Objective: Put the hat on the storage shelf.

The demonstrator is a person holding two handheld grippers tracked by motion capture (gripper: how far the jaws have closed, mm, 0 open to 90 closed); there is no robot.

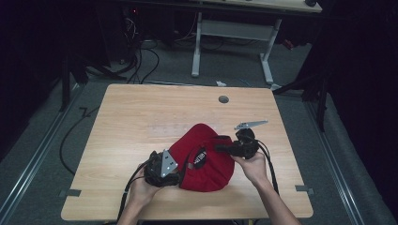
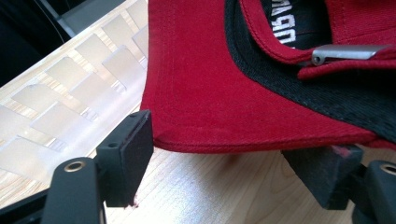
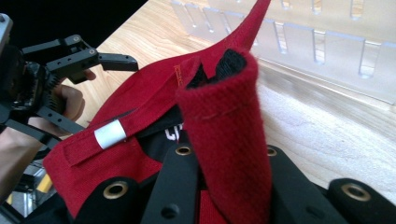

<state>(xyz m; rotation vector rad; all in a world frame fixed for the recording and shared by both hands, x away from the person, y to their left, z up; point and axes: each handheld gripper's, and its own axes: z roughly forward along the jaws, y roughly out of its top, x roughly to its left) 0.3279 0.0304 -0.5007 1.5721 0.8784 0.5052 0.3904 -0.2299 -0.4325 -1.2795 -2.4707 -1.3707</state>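
Observation:
A red cap (image 1: 206, 159) with a black lining lies upside down on the wooden table (image 1: 141, 112), near its front edge. My left gripper (image 1: 180, 173) is at the cap's left side. In the left gripper view the jaws (image 2: 224, 163) stand wide apart with the cap's red edge (image 2: 224, 107) between them, unpinched. My right gripper (image 1: 218, 147) is at the cap's right side. It (image 3: 224, 158) is shut on a fold of the cap's red fabric (image 3: 224, 121), which stands up from the jaws. The strap's metal buckle (image 2: 345, 52) lies across the opening.
A clear slotted plastic piece (image 3: 317, 46) lies flat on the table beyond the cap. A round cable hole (image 1: 223, 99) sits near the far edge. Behind the table stand a white-legged desk (image 1: 234, 28) and floor cables (image 1: 145, 61).

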